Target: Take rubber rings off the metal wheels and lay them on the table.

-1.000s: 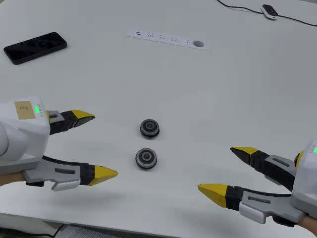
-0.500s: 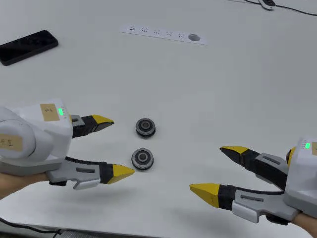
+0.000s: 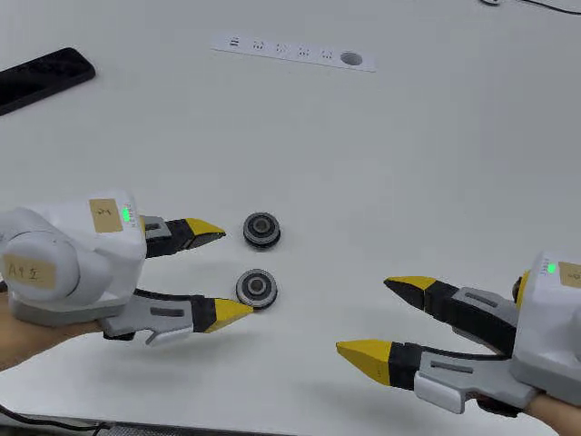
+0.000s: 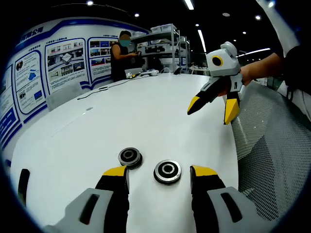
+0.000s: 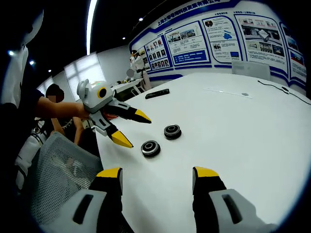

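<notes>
Two small metal wheels with black rubber rings lie flat on the white table (image 3: pixel 408 163): the far wheel (image 3: pixel 261 230) and the near wheel (image 3: pixel 256 288). My left gripper (image 3: pixel 234 271) is open, low over the table; its yellow tips reach just left of both wheels, the lower tip almost touching the near one. In the left gripper view the near wheel (image 4: pixel 167 171) sits just ahead of the gap between the jaws, the far wheel (image 4: pixel 130 157) to its left. My right gripper (image 3: pixel 365 316) is open and holds nothing, well right of the wheels (image 5: pixel 150 148) (image 5: pixel 172 131).
A white power strip (image 3: pixel 292 52) lies at the back and a black phone (image 3: pixel 41 77) at the far left. The table's front edge runs close under both grippers. A mesh chair (image 4: pixel 272 160) stands beside the table, and people stand far behind.
My left gripper has moved right, up to the wheels, its lower tip now beside the near one. The right gripper has drifted slightly left. The wheels have stayed put.
</notes>
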